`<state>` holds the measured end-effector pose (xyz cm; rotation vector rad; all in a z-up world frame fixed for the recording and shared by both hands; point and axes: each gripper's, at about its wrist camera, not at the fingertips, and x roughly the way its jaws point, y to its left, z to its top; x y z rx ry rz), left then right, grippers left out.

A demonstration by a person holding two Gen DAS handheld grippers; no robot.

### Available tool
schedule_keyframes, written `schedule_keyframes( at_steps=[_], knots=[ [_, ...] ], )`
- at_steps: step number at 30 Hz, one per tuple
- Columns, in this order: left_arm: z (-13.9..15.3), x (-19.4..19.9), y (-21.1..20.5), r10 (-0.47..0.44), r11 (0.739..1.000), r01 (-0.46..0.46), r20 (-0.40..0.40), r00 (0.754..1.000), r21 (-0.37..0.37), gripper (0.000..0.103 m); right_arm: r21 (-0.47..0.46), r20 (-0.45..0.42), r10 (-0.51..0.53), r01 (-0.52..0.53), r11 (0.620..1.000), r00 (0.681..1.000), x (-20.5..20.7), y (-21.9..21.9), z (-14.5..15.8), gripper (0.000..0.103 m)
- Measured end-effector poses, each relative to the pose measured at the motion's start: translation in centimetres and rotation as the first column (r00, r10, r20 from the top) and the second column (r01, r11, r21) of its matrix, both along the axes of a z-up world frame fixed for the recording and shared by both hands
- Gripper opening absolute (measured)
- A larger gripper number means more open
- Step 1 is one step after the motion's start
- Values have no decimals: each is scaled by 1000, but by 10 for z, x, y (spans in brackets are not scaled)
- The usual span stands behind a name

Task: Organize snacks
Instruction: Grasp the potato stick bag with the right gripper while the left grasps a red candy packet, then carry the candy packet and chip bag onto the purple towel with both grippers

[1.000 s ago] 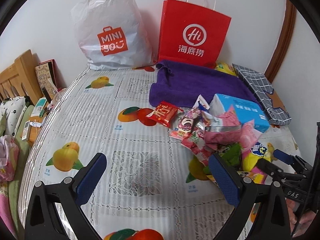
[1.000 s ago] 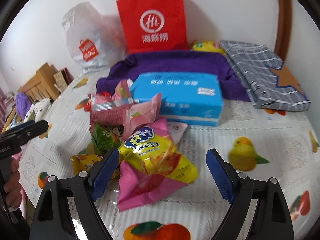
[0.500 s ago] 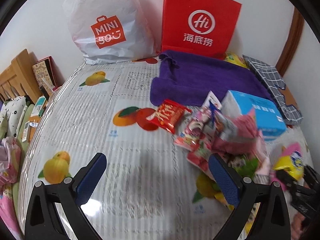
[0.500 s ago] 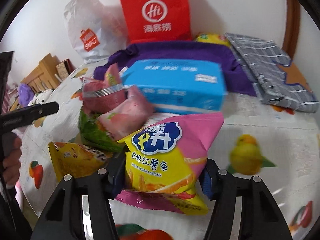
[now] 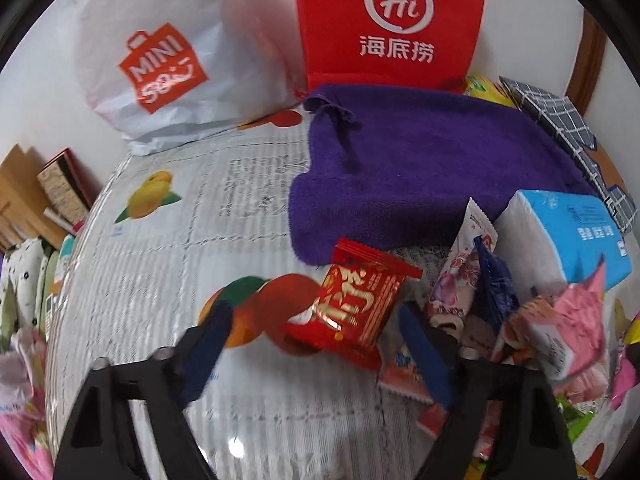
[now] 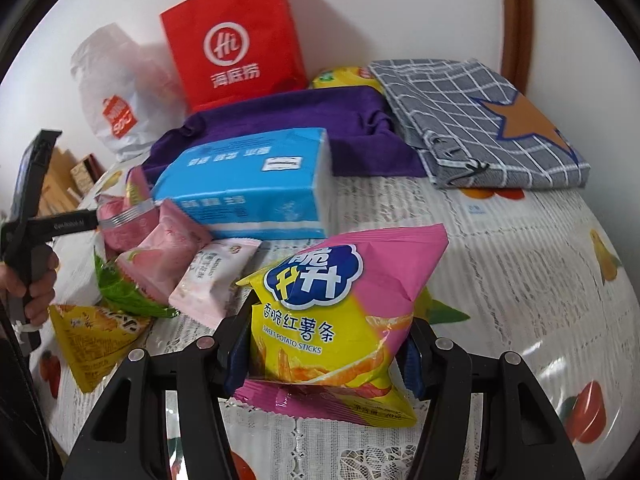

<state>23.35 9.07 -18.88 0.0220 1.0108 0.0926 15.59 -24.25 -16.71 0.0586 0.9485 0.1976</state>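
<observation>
Snacks lie in a loose heap on a counter (image 5: pixel 168 240) covered with a fruit-printed cloth, and one of them, a pink and yellow bag of sweet potato sticks (image 6: pixel 336 316), is clamped upright between the fingers of the right gripper (image 6: pixel 322 354), both blue pads pressing its sides. Behind that bag sits a blue tissue pack (image 6: pixel 248 188), with pink packets (image 6: pixel 160 252), a green packet (image 6: pixel 120 292) and a yellow packet (image 6: pixel 86 336) just beside it on the left.

In the left wrist view, the left gripper (image 5: pixel 316 354) hangs over the edge of the heap with its fingers apart and closing. A red packet with gold characters (image 5: pixel 356 304) lies in the gap between them, but neither pad presses on it yet. To the right of the red packet stand a white and pink wrapper (image 5: pixel 460 276) and a dark blue wrapper (image 5: pixel 494 284), both leaning against the tissue pack.

Farther back a purple towel (image 5: pixel 420 168) lies flat on the cloth. A white shopping bag (image 5: pixel 160 64) and a red paper bag (image 5: pixel 392 20) stand against the wall behind it. A grey checked cloth (image 6: pixel 480 120) with an orange star lies folded at the right. A person's hand (image 6: pixel 34 288) grips the handle of the left gripper at the left edge of the right wrist view.
</observation>
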Motion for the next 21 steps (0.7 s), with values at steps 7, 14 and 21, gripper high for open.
schedule_keyframes(
  at_steps=[7, 14, 21],
  knots=[
    [-9, 7, -4, -50, 997, 48, -16, 999, -64, 38, -7, 54, -43, 43, 999, 998, 0, 6, 10, 57],
    [0, -4, 5, -59, 990, 59, -2, 998, -126, 36, -6, 72, -81, 82, 997, 994, -7, 15, 19, 57],
    [20, -36, 15, -54, 983, 55, 14, 998, -174, 36, -13, 68, -98, 100, 995, 993, -19, 17, 27, 57]
  ],
)
